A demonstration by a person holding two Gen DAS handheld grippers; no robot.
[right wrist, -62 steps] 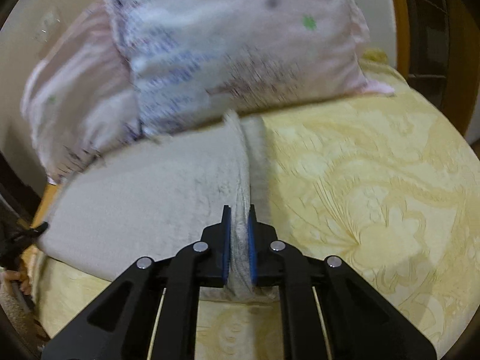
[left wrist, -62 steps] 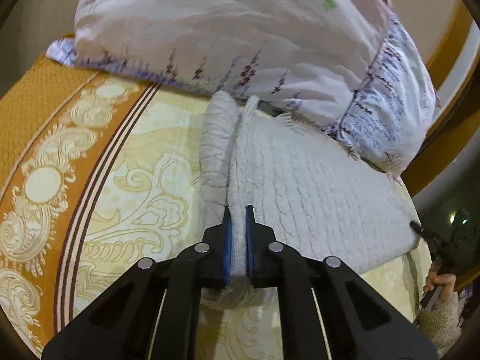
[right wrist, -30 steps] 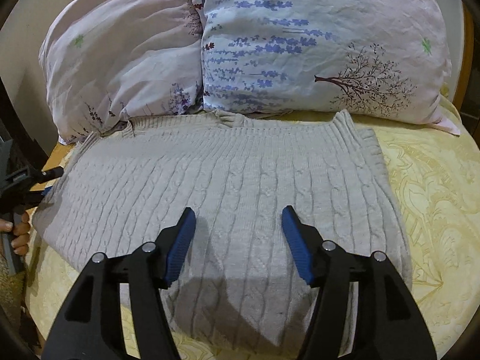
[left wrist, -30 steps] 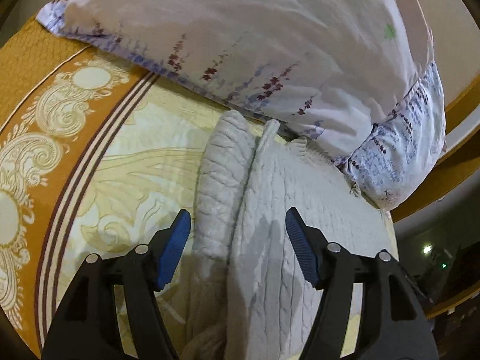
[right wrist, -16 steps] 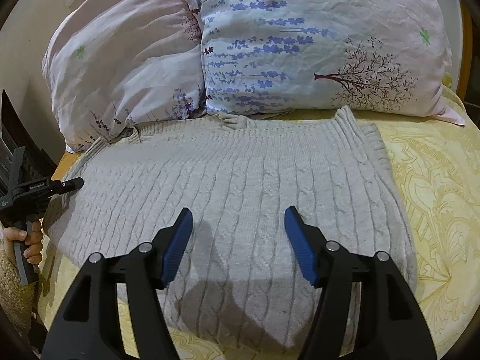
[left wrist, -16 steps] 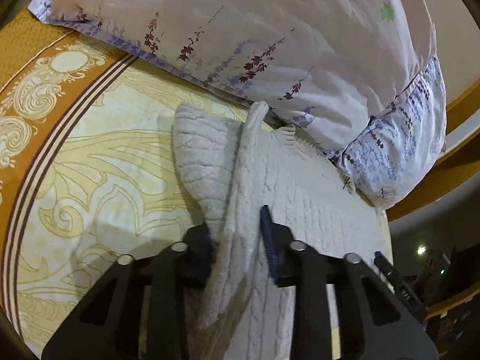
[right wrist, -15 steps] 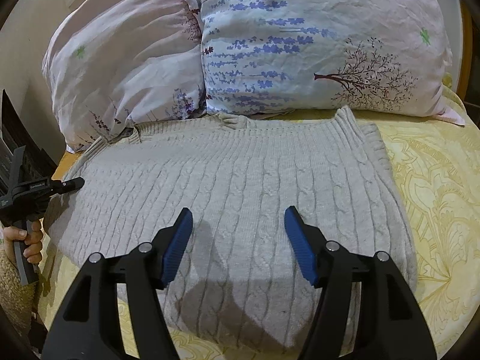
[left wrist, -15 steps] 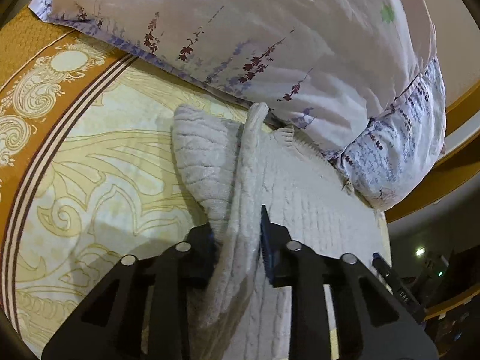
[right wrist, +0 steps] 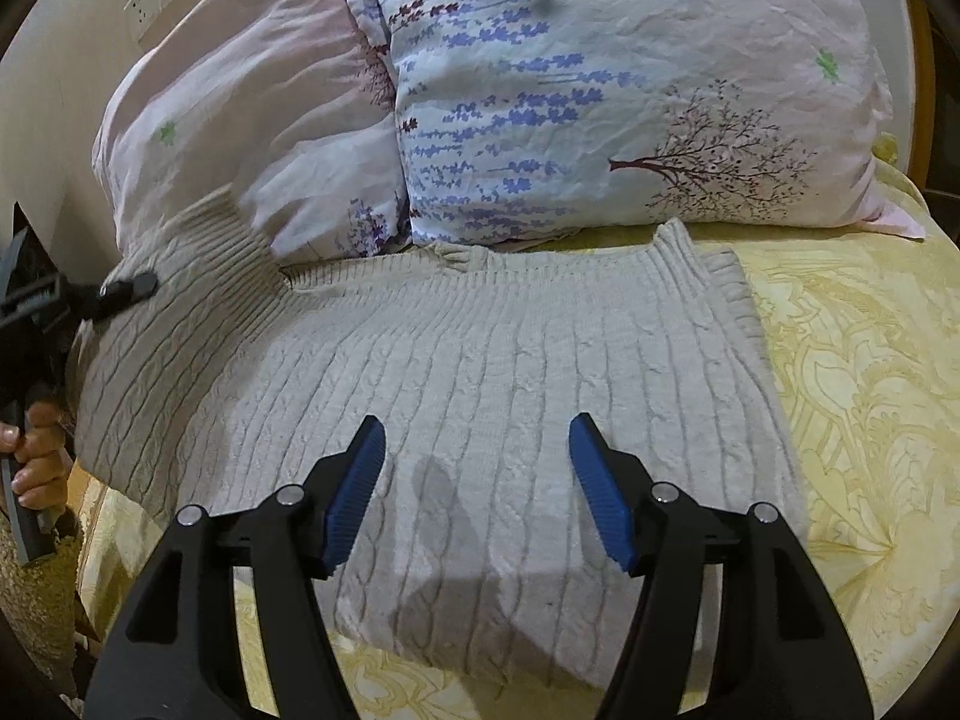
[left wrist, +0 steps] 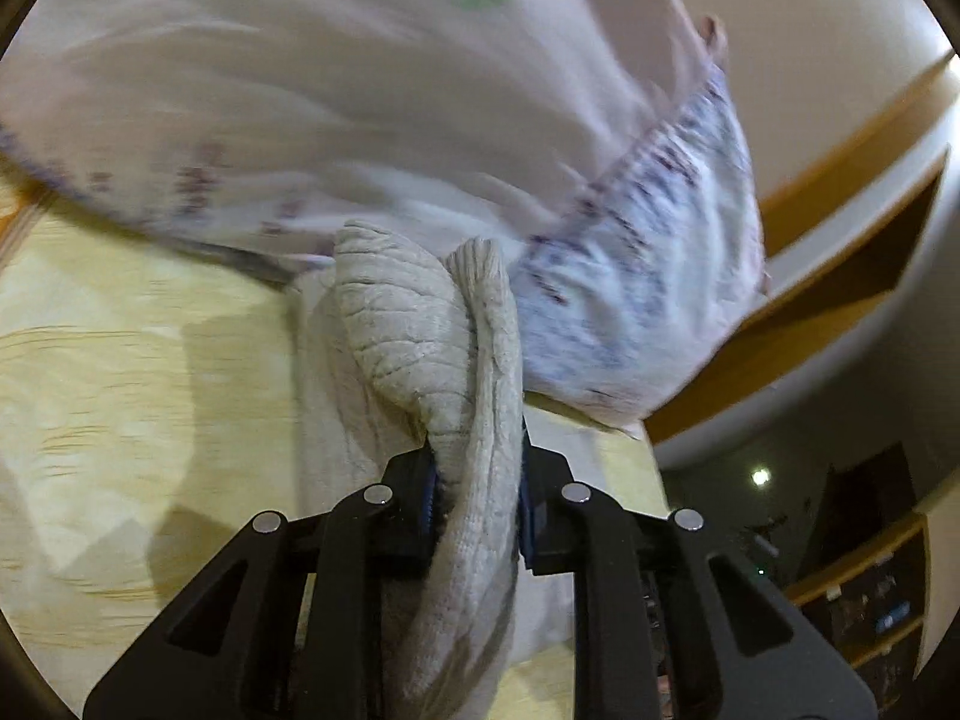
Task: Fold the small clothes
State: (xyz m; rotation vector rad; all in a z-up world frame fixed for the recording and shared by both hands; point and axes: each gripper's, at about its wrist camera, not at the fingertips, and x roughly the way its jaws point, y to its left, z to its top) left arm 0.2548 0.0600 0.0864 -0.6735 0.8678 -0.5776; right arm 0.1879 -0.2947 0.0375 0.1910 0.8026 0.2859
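A grey cable-knit sweater (right wrist: 480,372) lies flat on the yellow bedspread (right wrist: 852,360), folded in at its right side. My left gripper (left wrist: 475,480) is shut on the sweater's left edge (left wrist: 444,360) and holds it lifted off the bed; in the right wrist view the left gripper (right wrist: 120,294) grips that raised ribbed edge at the far left. My right gripper (right wrist: 471,486) is open and empty, hovering above the sweater's near middle.
Two floral pillows (right wrist: 600,90) lean against the wall right behind the sweater; they also show in the left wrist view (left wrist: 648,252). A wooden bed frame (left wrist: 840,276) runs at the right. The bedspread extends to the right of the sweater.
My left gripper closed on the sweater's left edge and has lifted it up off the bed. My right gripper stays open over the sweater, hardly moved.
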